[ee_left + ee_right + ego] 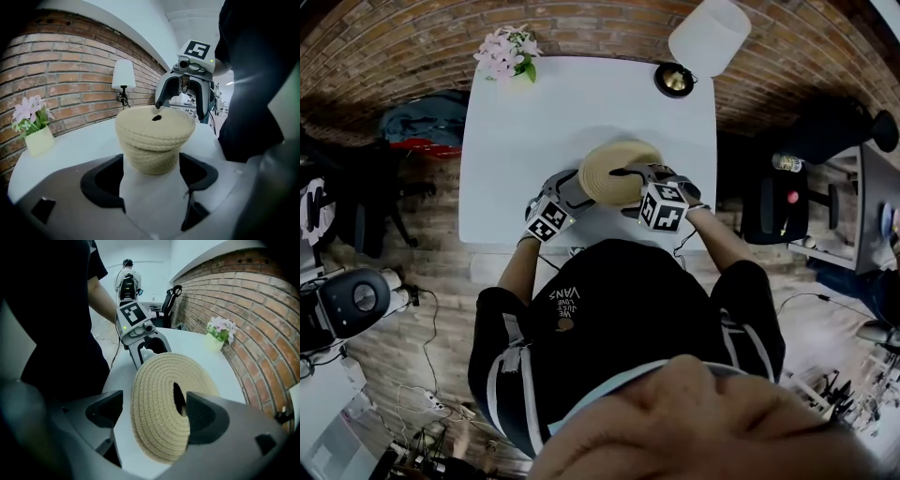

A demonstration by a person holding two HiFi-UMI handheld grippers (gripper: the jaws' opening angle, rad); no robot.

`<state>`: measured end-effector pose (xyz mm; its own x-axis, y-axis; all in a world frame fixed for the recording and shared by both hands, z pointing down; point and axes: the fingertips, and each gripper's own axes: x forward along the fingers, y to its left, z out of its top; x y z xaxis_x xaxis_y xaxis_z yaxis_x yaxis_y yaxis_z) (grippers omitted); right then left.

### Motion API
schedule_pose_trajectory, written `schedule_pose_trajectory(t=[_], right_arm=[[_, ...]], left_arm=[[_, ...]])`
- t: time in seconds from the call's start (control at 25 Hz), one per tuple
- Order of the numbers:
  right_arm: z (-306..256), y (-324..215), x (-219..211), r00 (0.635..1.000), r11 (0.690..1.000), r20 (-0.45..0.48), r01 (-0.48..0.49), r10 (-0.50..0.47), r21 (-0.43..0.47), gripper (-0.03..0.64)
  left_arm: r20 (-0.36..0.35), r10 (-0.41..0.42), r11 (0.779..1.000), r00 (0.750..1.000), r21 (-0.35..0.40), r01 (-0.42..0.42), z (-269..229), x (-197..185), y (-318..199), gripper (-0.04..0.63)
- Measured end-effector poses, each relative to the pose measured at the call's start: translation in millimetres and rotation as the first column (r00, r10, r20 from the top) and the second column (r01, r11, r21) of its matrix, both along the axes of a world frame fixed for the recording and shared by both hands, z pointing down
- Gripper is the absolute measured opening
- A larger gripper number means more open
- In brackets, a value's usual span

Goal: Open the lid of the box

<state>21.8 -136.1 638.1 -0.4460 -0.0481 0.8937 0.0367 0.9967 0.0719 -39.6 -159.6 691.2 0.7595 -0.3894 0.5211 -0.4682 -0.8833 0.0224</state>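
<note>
Woven box (614, 173) sits at the counter's (581, 103) 6 o'clock edge, lid (159, 413) on. Left gripper (575, 194) is at the box's 8 o'clock, jaws released and straddling the body without pressing, likely placed to steady it. Right gripper (630, 174) reaches over the lid from 4 o'clock, jaws spread wide and gripping nothing, one beside the dark slot (179, 399), probably lining up the lift. Unclear whether the slot is a hole or a loop. Box interior hidden.

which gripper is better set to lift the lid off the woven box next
Right, probably. The right gripper has open jaws straddling the lid at its rim, one pad by its top hole. The left gripper, also open, sits low beside the box body, better for steadying it.
</note>
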Motion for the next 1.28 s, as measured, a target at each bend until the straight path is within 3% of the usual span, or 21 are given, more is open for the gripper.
schedule_pose_trajectory(t=[0.28, 0.48, 0.56, 0.84, 1.28], right_arm=[[15.3, 5.8, -0.1, 0.99, 0.999, -0.139, 0.021, -0.025, -0.033, 0.38], [31.3, -0.2, -3.8, 0.965, 0.994, -0.252, 0.092, -0.072, 0.067, 0.38], [36.8, 2.3, -7.3, 0.957, 0.991, -0.275, 0.115, -0.092, 0.069, 0.38], [49.3, 1.2, -10.2, 0.943, 0.995, -0.324, 0.09, -0.073, 0.04, 0.38], [55.5, -5.0, -14.4, 0.954, 0.997, -0.298, 0.042, -0.022, 0.061, 0.379]], left_arm=[[0.003, 0.008, 1.0, 1.0, 0.009, -0.008, 9.5, 8.6, -2.7, 0.362], [0.008, -0.005, 1.0, 1.0, 0.014, 0.005, 9.3, 9.8, -6.0, 0.362], [0.006, -0.008, 1.0, 1.0, 0.011, 0.008, 9.7, 9.9, -5.7, 0.362], [0.002, -0.016, 1.0, 1.0, 0.006, 0.016, 9.8, 10.1, -5.6, 0.362], [-0.004, -0.03, 1.0, 1.0, 0.004, 0.03, 10.8, 10.6, -6.8, 0.362]])
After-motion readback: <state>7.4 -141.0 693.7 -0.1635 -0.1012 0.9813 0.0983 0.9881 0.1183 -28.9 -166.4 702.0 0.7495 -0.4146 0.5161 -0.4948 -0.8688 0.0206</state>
